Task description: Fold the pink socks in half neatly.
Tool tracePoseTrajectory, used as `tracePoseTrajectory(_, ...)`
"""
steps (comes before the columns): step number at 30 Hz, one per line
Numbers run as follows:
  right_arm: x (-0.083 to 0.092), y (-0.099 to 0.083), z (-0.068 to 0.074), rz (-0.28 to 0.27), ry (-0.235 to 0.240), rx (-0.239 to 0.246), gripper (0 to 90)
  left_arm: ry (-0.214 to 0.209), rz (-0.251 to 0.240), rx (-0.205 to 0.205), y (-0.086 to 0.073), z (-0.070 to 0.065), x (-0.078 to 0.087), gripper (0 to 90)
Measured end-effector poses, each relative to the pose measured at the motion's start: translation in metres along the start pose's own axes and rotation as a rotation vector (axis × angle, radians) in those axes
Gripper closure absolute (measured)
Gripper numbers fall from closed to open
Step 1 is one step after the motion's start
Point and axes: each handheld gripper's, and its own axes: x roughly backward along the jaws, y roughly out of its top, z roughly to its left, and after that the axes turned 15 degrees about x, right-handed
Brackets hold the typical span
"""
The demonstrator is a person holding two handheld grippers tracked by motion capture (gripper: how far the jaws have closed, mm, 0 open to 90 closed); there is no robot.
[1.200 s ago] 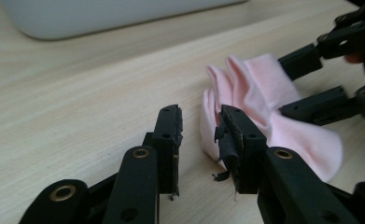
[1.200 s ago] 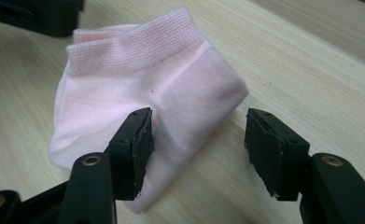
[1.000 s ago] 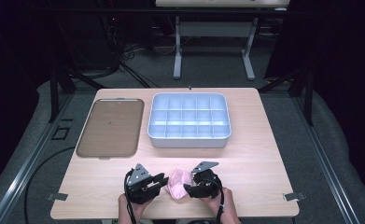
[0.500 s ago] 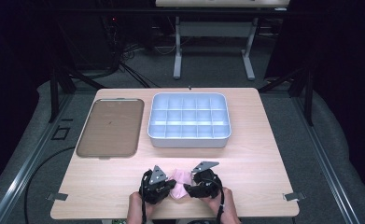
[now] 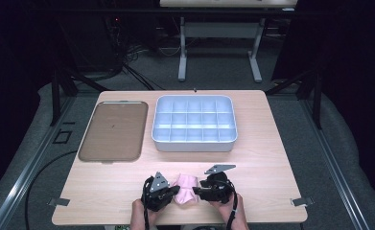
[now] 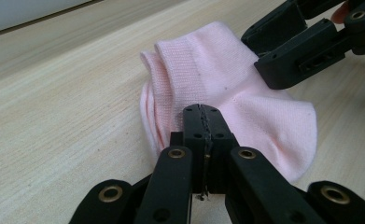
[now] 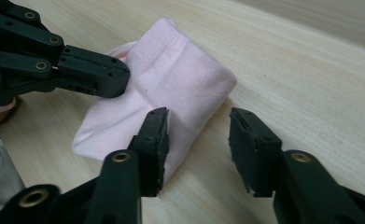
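Observation:
A folded pink sock (image 5: pixel 186 188) lies near the table's front edge, between my two grippers. My left gripper (image 5: pixel 174 190) has come in from the left, and its jaws (image 6: pixel 203 114) have just closed together on the sock's (image 6: pixel 245 102) near edge, pinching a thin layer. From the right comes my right gripper (image 5: pixel 200 193), which straddles the sock's (image 7: pixel 180 84) folded end. Its jaws (image 7: pixel 199 126) have just been narrowing; one pad rests against the cloth and the other stands clear over the wood. The left gripper's tip (image 7: pixel 122 77) lies on the sock in the right gripper view.
A flat brown tray (image 5: pixel 113 130) lies at the back left. Beside it stands a white box (image 5: pixel 194 143) divided into several compartments. Bare wooden table (image 5: pixel 271 163) stretches to the right of my hands, and the front edge is close beneath them.
My left gripper slid right and down onto the sock, and its jaws shut. The right gripper stayed in place while its jaws narrowed around the sock's end.

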Motion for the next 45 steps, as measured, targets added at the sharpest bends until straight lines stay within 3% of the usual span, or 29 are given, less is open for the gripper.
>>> tracePoseTrajectory(5, -0.004, -0.001, 0.001, 0.014, 0.024, -0.023, 62.5, 0.000, -0.001, -0.003, 0.000, 0.000, 0.000, 89.7)
tracePoseTrajectory(11, -0.008, -0.001, 0.004, 0.027, 0.019, -0.028, 69.5, 0.003, -0.006, -0.002, -0.001, -0.001, 0.000, 89.7)
tracePoseTrajectory(15, -0.008, -0.004, 0.004, 0.025, 0.045, -0.038, 79.9, 0.009, -0.010, 0.000, -0.002, -0.002, 0.000, 89.7)
tracePoseTrajectory(18, -0.009, -0.006, 0.001, 0.007, 0.077, -0.074, 83.9, 0.011, -0.009, -0.002, -0.002, -0.002, 0.000, 89.7)
tracePoseTrajectory(29, -0.002, -0.006, 0.001, -0.038, 0.103, -0.096, 85.3, 0.022, 0.000, -0.010, 0.000, -0.003, 0.000, 89.6)
tracePoseTrajectory(34, 0.004, -0.005, 0.002, -0.051, 0.119, -0.090, 85.3, 0.018, -0.004, 0.009, 0.001, -0.005, -0.002, 89.6)
tracePoseTrajectory(45, 0.015, -0.005, 0.003, -0.074, 0.108, -0.081, 85.2, 0.006, 0.005, 0.004, 0.003, -0.013, -0.008, 89.6)
